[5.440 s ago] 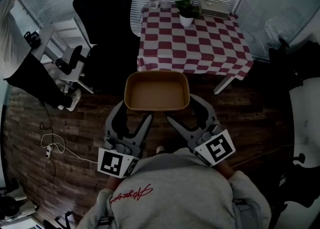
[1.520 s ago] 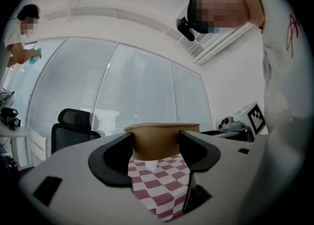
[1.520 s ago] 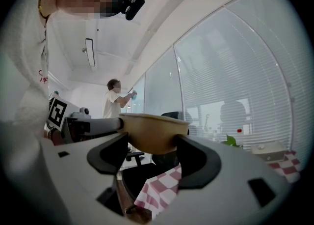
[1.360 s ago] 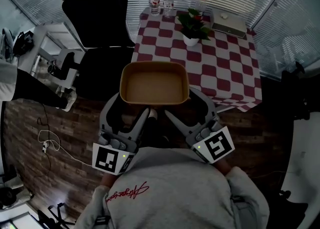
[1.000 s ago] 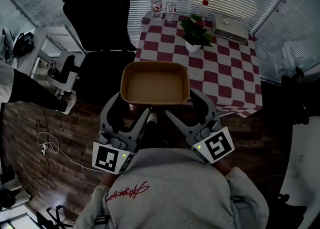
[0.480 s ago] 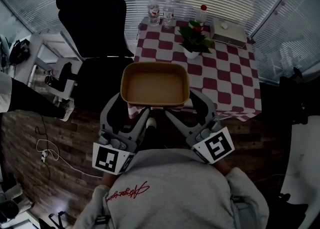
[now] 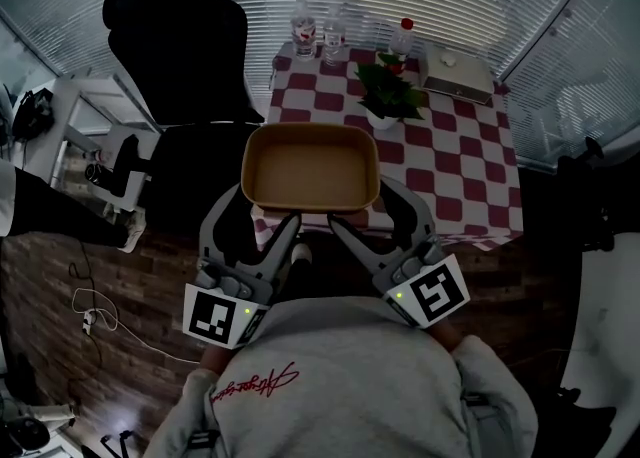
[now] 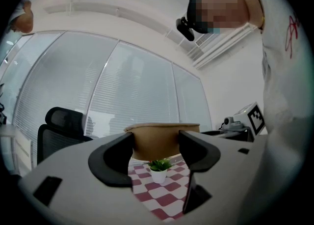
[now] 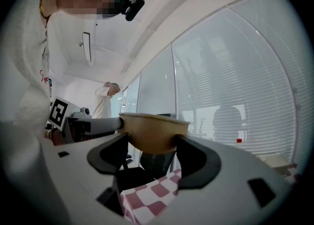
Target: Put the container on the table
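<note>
A tan rectangular container [image 7: 310, 168], empty, hangs level in front of me over the near edge of the red-and-white checkered table [image 7: 470, 161]. My left gripper [image 7: 255, 208] is shut on its near left end and my right gripper [image 7: 365, 208] on its near right end. In the left gripper view the container [image 8: 156, 143] sits between the jaws of that gripper [image 8: 156, 153], above the table [image 8: 169, 200]. The right gripper view shows the container [image 9: 152, 130] held the same way by the right gripper [image 9: 152, 157].
On the table stand a potted plant [image 7: 385, 96] just beyond the container, clear bottles [image 7: 303, 31] and a red-capped bottle [image 7: 401, 36] at the far edge, and a flat grey box [image 7: 458, 76] at the far right. A black office chair [image 7: 180, 56] stands left of the table.
I have walked up to the table with the container held in both grippers. The table has come closer, and the container now hangs over its near edge.
</note>
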The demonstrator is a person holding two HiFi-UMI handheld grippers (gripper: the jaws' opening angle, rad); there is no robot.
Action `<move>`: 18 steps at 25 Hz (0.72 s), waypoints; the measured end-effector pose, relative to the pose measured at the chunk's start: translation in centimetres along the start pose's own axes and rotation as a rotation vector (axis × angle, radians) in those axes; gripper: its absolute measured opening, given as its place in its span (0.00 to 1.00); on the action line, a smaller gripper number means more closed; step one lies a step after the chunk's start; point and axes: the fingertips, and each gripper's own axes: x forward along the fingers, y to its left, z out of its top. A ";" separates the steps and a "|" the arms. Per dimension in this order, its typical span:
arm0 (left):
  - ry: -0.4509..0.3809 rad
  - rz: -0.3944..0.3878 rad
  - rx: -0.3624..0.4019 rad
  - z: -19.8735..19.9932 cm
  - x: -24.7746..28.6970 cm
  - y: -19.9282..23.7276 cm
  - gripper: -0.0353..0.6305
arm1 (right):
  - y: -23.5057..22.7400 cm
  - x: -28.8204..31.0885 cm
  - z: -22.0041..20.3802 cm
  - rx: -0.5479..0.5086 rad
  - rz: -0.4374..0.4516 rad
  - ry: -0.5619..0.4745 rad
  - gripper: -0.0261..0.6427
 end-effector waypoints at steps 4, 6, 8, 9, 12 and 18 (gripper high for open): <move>0.001 -0.009 -0.001 -0.2 1.4 1.2 0.51 | -1.1 1.3 -0.1 -0.002 -0.007 0.004 0.50; 0.006 -0.013 -0.004 -0.3 2.0 1.8 0.51 | -1.6 2.0 0.0 -0.005 -0.011 0.006 0.50; 0.011 -0.019 -0.008 -0.4 2.7 2.4 0.51 | -2.1 2.7 0.0 -0.005 -0.016 0.008 0.50; 0.010 -0.024 -0.011 -0.4 3.1 2.7 0.51 | -2.4 3.0 0.0 -0.004 -0.019 0.008 0.50; 0.012 -0.027 -0.019 -0.6 4.1 3.7 0.51 | -3.3 4.1 0.0 0.001 -0.029 0.012 0.50; 0.006 -0.041 -0.021 -0.6 6.1 5.6 0.51 | -4.7 6.2 0.1 -0.001 -0.046 0.015 0.50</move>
